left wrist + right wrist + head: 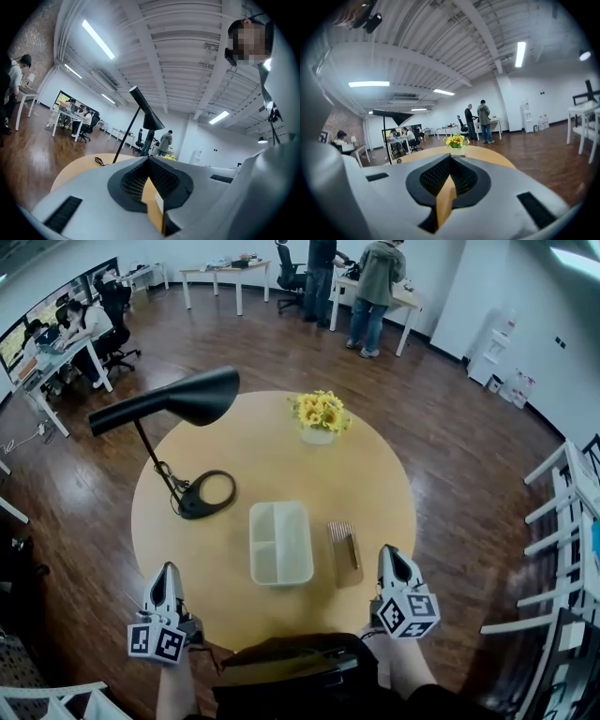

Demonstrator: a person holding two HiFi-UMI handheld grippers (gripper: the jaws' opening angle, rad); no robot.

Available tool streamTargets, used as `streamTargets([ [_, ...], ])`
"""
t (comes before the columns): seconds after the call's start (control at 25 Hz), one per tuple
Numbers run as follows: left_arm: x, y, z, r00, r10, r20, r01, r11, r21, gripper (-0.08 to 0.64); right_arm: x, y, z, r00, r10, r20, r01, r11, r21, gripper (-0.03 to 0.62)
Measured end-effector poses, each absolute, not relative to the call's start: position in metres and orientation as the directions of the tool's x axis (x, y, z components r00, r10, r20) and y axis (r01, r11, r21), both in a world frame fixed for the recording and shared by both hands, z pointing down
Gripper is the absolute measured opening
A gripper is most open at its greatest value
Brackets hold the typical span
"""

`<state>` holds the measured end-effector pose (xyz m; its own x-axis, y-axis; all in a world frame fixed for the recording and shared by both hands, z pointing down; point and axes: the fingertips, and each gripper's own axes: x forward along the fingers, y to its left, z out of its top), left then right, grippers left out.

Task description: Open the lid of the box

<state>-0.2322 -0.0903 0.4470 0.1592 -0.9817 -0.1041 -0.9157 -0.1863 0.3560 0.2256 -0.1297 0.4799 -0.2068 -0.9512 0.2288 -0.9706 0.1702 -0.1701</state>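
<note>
The white box point(280, 542) lies flat in the middle of the round wooden table point(375, 474), with a divided, translucent top. My left gripper point(167, 570) hovers at the table's near left edge, a hand's width to the left of the box and nearer to me. At the near right edge is my right gripper point(390, 552), to the right of the box. In both gripper views the jaws meet at the tips with nothing between them: left gripper point(148, 159), right gripper point(451, 157). Neither one touches the box.
A black desk lamp point(178, 401) leans over the table's left side, its ring base point(209, 493) just left of the box. Yellow flowers in a white pot point(319, 418) stand at the far side. A small brown slatted object point(344, 545) lies right of the box. People work at desks beyond.
</note>
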Motion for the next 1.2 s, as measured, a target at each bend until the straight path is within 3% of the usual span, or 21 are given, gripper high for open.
streamTargets([
  [0.12, -0.226, -0.084, 0.456, 0.166, -0.982, -0.094, -0.912, -0.189, 0.364, 0.002, 0.219, -0.127, 0.476, -0.201, -0.952, 0.233, -0.979, 0.187, -0.077, 0.002],
  [0.44, -0.213, -0.078, 0.446, 0.203, -0.972, -0.118, -0.903, -0.232, 0.362, 0.002, 0.233, -0.121, 0.46, -0.165, -0.971, 0.174, -0.981, 0.142, -0.135, 0.0],
  [1.2, -0.201, -0.078, 0.445, 0.233, -0.964, -0.126, -0.867, -0.265, 0.423, 0.002, 0.225, -0.118, 0.476, -0.202, -0.958, 0.204, -0.97, 0.167, -0.177, 0.0],
])
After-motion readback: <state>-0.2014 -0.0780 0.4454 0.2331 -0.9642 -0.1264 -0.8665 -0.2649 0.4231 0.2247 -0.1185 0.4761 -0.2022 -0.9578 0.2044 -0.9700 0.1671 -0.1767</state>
